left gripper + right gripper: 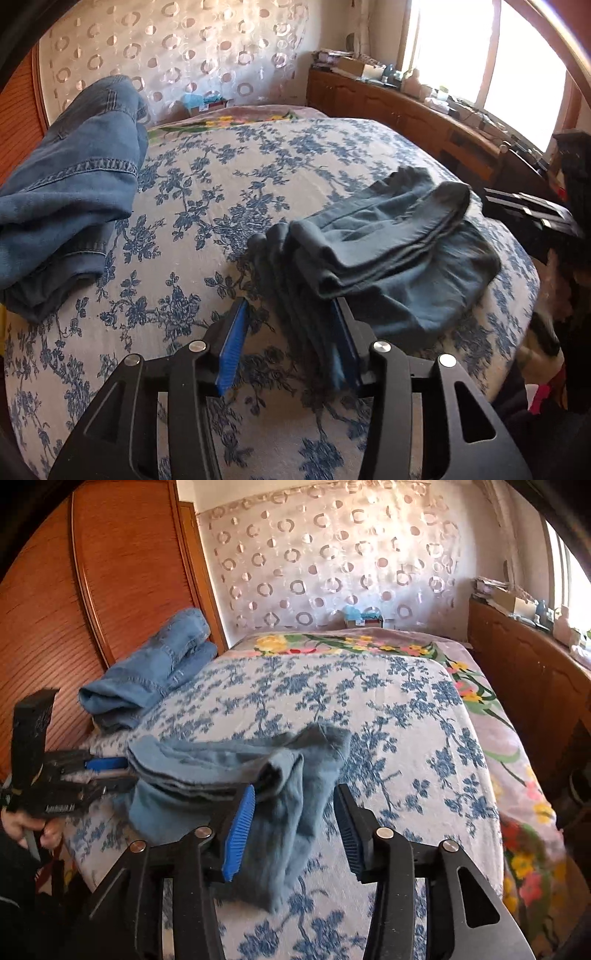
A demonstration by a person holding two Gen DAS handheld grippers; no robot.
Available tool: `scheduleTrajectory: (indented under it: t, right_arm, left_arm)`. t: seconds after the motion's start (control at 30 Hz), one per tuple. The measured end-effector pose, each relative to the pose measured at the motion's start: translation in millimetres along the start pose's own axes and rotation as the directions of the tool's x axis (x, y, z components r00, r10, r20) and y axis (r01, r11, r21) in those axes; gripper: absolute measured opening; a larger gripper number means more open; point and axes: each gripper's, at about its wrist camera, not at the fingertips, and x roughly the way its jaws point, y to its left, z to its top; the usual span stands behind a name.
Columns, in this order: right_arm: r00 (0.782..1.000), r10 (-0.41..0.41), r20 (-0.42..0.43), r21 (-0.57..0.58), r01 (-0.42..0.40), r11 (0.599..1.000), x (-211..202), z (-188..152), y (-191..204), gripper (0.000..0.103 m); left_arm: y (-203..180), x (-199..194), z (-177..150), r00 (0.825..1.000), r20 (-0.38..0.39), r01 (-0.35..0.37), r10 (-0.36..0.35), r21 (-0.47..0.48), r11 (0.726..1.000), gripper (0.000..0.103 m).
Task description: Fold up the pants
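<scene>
Folded grey-blue pants [399, 243] lie in a loose bundle on the blue-flowered bedspread [207, 192]. My left gripper [290, 302] is open; the bundle's near edge sits between its fingers, resting against the right pad [347, 343] and clear of the left one. In the right wrist view the same pants [221, 768] droop between the fingers of my right gripper [295, 790], which is open too, the cloth close to its left pad [240, 830]. From there the left gripper [123, 770] shows at the bundle's left end, held by a hand [22, 823].
A folded pair of blue jeans [74, 177] lies at the bed's far left, beside a wooden wardrobe [110, 572]. A cluttered wooden sideboard [406, 107] runs under the bright window on the right. A flowered blanket [517, 775] covers the bed's right edge.
</scene>
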Motion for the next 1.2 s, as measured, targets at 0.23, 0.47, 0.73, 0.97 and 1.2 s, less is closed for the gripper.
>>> scheduleTrajectory:
  t: [0.23,0.47,0.73,0.97,1.2]
  right_arm:
    - [0.996,-0.019,-0.083,-0.081,0.013,0.997,20.5,1.2,6.0,0.048]
    - [0.997,-0.035,-0.070,-0.122,0.026,0.992,44.5,23.6,12.1,0.048]
    - [0.995,-0.075,-0.060,-0.087,0.070,0.994,74.9,42.7,0.4,0.048]
    - [0.996,-0.072,-0.055,-0.049,0.069,0.996,81.2,45.1,-4.7,0.049]
    - [0.999,-0.018,-0.050,-0.038,0.016,0.999,78.6,45.0,-4.4,0.049]
  left_arm:
    - [-1.0,10.0,15.4,1.000,-0.006,-0.002,0.003,0.022,1.000,0.047]
    - [1.3,22.6,31.6,1.000,-0.008,0.004,-0.004,0.036,0.999,0.047]
    - [11.8,33.0,45.7,1.000,-0.009,0.020,-0.019,0.028,0.999,0.047]
    - [22.9,27.0,47.6,0.999,0.019,0.036,-0.036,0.003,0.999,0.049]
    - [28.0,27.0,51.2,0.997,0.044,0.057,-0.057,-0.015,0.998,0.067]
